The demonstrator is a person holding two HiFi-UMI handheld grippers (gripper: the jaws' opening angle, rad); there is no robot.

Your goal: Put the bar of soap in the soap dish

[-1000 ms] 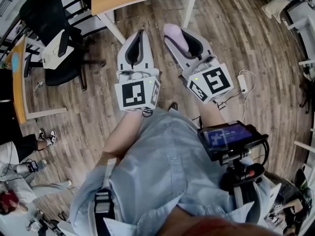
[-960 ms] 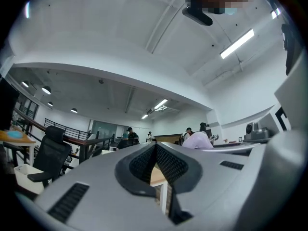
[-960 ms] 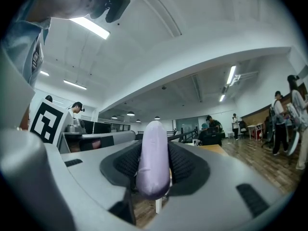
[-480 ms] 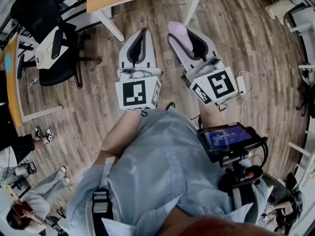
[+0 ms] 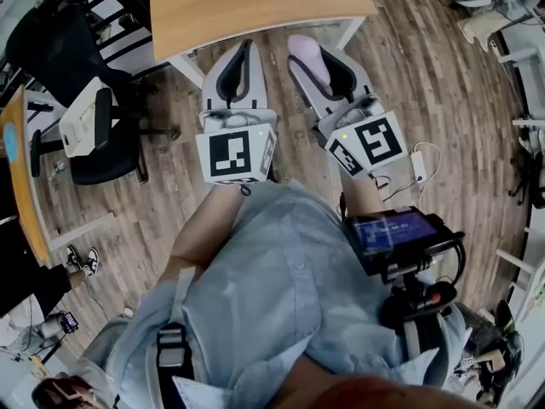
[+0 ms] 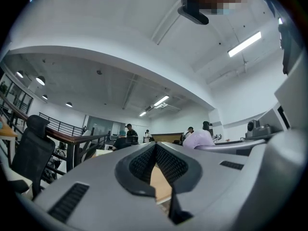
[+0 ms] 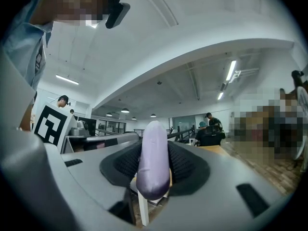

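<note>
A lavender bar of soap (image 5: 305, 56) stands on edge between the jaws of my right gripper (image 5: 317, 60), which is shut on it. In the right gripper view the soap (image 7: 153, 162) fills the gap between the dark pads of the right gripper (image 7: 153, 150). My left gripper (image 5: 237, 58) is held beside it at the left, jaws together with nothing between them; its tips meet in the left gripper view (image 6: 155, 148). Both grippers point at the near edge of a wooden table (image 5: 255, 2). No soap dish shows in any view.
A black office chair (image 5: 94, 126) with a white box on it stands to the left on the wooden floor. The table's white legs (image 5: 183, 62) flank the grippers. A white power strip (image 5: 417, 164) and its cable lie on the floor at right. People sit at desks far off.
The wooden table has come nearer and fills more of the head view's top. Both grippers have advanced to its near edge, the soap still in the right one.
</note>
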